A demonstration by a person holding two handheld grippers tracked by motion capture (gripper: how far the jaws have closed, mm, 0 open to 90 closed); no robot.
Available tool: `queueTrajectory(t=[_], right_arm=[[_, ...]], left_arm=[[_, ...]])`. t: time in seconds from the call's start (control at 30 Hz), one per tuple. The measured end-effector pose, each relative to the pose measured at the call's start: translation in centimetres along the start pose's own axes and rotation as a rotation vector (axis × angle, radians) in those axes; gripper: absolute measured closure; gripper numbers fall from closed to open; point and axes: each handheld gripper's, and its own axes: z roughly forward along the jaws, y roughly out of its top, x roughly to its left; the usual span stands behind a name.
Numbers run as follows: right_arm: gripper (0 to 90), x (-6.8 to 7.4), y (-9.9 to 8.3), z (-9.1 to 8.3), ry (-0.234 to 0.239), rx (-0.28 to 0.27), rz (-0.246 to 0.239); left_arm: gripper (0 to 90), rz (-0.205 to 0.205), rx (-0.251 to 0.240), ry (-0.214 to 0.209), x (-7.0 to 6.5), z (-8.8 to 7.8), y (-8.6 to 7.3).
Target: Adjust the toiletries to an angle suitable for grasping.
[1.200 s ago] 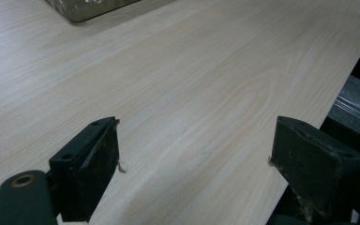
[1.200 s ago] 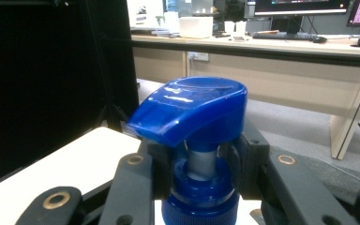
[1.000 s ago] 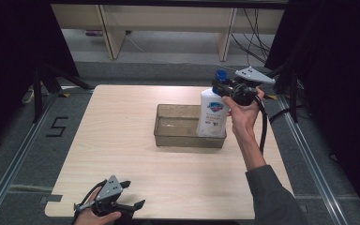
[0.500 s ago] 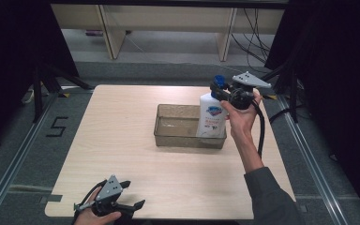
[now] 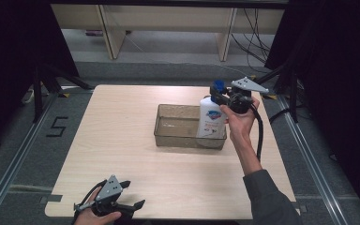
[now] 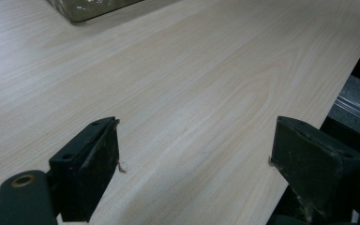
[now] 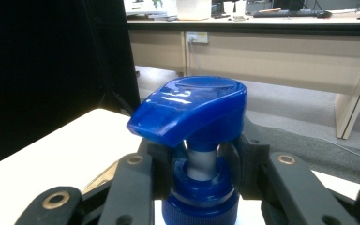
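Observation:
A white soap bottle (image 5: 210, 119) with a blue pump head (image 7: 192, 108) stands upright at the right end of a clear plastic bin (image 5: 178, 136) on the wooden table. My right gripper (image 5: 219, 97) is shut on the bottle's neck just under the pump, and in the right gripper view its jaws (image 7: 201, 164) clamp the neck from both sides. My left gripper (image 5: 135, 194) rests at the table's front left edge. It is open, with bare wood between its jaws (image 6: 192, 159).
The table (image 5: 122, 131) has bare wood to the left of and in front of the bin. A corner of the bin (image 6: 84, 7) shows at the top of the left gripper view. Desks and cables stand beyond the far edge, and floor rails run along both sides.
My right gripper has come down a little with the bottle, lowering it into the bin's right end. The left gripper has not moved.

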Motion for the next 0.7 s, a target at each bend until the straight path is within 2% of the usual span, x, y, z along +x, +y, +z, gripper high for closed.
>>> queueTrajectory(t=[0.03,0.1,0.2,0.27,0.4,0.47,0.57,0.6,0.63,0.67,0.7], right_arm=[[65.5,0.1,-0.1,-0.1,0.001,0.001,0.004],[65.5,0.1,-0.2,-0.2,-0.002,-0.007,-0.003],[65.4,0.2,-0.4,-0.3,-0.002,-0.011,0.012],[65.3,0.1,-0.5,-0.4,0.007,-0.023,-0.009],[65.2,0.3,-0.6,-0.6,0.000,-0.018,0.007],[64.9,0.4,-0.7,-0.6,0.004,-0.024,0.000],[61.3,0.5,-0.5,-0.8,-0.009,-0.010,-0.009],[60.3,0.5,-0.5,-0.9,0.001,-0.009,-0.021],[59.5,0.7,-0.5,-1.0,0.000,-0.003,-0.009],[58.5,0.8,-0.5,-1.1,0.002,-0.001,-0.014],[57.0,0.9,-0.5,-1.1,0.004,0.004,-0.020]], left_arm=[[14.9,-0.023,-0.021,-0.008,-0.2,0.1,0.0],[14.9,-0.024,-0.021,-0.008,-0.2,0.1,0.0],[14.9,-0.025,-0.019,-0.006,-0.2,0.1,0.0],[14.9,-0.025,-0.019,-0.005,-0.2,0.1,0.0],[14.9,-0.019,-0.011,-0.002,-0.2,0.1,0.0],[14.9,-0.019,-0.012,0.002,-0.2,0.1,0.0],[14.9,-0.020,-0.013,0.000,-0.1,0.1,0.0],[14.9,-0.017,-0.014,0.000,0.0,0.1,-0.1],[14.9,-0.012,-0.003,-0.003,0.0,0.1,0.0],[14.9,-0.028,-0.026,0.001,-0.2,0.2,-0.1],[14.9,-0.023,-0.020,-0.001,-0.1,0.2,-0.1]])
